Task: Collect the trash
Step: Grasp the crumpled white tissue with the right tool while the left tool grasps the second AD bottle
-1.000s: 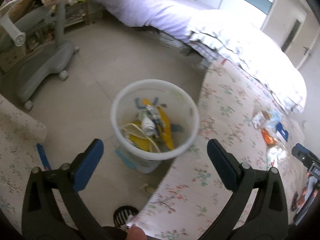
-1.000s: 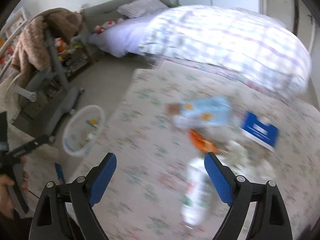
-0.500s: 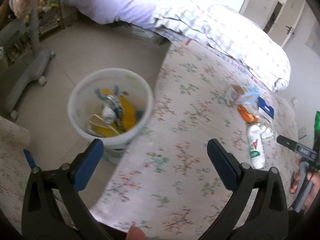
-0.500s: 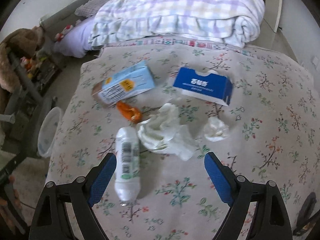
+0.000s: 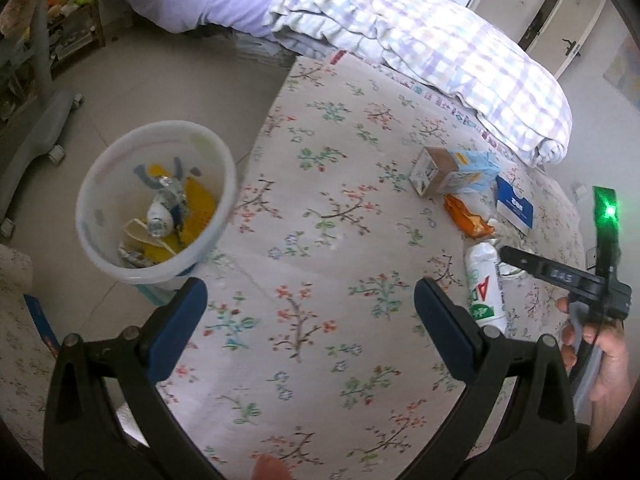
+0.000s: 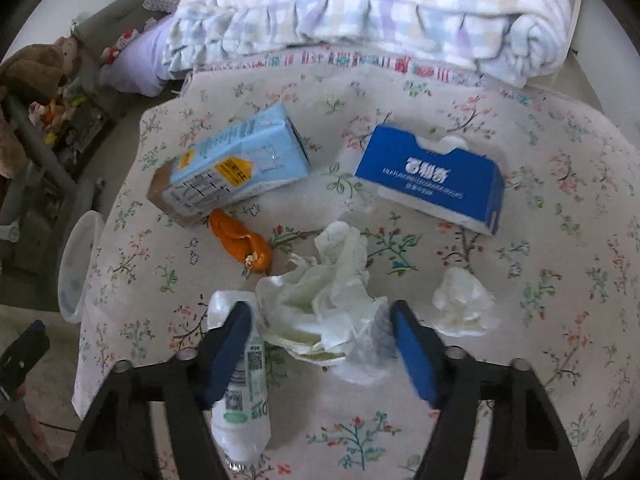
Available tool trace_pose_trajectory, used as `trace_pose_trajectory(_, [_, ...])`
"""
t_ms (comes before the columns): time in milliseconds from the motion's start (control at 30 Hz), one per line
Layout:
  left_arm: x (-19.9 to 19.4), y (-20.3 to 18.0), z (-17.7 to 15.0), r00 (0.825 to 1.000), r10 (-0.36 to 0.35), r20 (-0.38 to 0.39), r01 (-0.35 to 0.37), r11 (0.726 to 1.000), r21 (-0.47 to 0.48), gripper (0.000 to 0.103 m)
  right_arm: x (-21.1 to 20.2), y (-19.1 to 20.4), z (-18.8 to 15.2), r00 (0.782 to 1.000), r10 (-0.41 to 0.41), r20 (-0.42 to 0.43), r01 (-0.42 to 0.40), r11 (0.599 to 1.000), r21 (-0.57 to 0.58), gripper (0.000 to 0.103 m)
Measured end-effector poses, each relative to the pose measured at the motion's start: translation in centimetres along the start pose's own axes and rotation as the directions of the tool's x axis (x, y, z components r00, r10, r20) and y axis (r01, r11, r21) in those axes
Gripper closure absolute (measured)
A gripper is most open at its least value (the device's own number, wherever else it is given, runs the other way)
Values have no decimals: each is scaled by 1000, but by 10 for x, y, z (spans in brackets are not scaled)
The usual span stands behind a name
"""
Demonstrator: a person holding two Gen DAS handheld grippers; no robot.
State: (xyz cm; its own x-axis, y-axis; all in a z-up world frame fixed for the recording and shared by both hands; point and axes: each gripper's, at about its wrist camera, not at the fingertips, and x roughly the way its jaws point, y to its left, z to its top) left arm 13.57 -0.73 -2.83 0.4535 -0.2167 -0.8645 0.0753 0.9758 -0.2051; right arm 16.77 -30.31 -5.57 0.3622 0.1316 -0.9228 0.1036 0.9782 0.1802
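At the bottom of the right wrist view, the right gripper [image 6: 320,344] is closing around a crumpled white tissue wad [image 6: 324,312], pads not yet pressing. The left gripper [image 5: 310,316] gapes wide over the floral bedspread [image 5: 320,208], the bin [image 5: 156,208] at left.

I see a floral bedspread [image 6: 560,184], a blue tissue box [image 6: 430,180], a light-blue carton [image 6: 240,164], orange peel [image 6: 240,244], white crumpled tissue [image 6: 332,296], a checked lilac quilt [image 6: 380,4] and a translucent white bin [image 5: 116,184].

bottle [image 6: 240,392] partly behind left finger, bin [image 6: 74,264] perhaps half hidden
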Motion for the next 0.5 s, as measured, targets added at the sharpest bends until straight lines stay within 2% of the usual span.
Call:
trace_pose_trajectory(167, [7,-30,-1,1000,-5,-20,6,999,47,0,3,-1,1,1000,26,-11,-26,1000,2,56])
trace_pose_trajectory(300, [14,-56,-5,999,-19,-48,23,996,87,0,-8,-3,-5,999,51,-11,-51,999,-5,59])
trace_pose_trajectory(500, [27,-90,-12,992,-47,-115,62,989,133,1,-46,-13,-18,997,44,56,-43,999,-17,59])
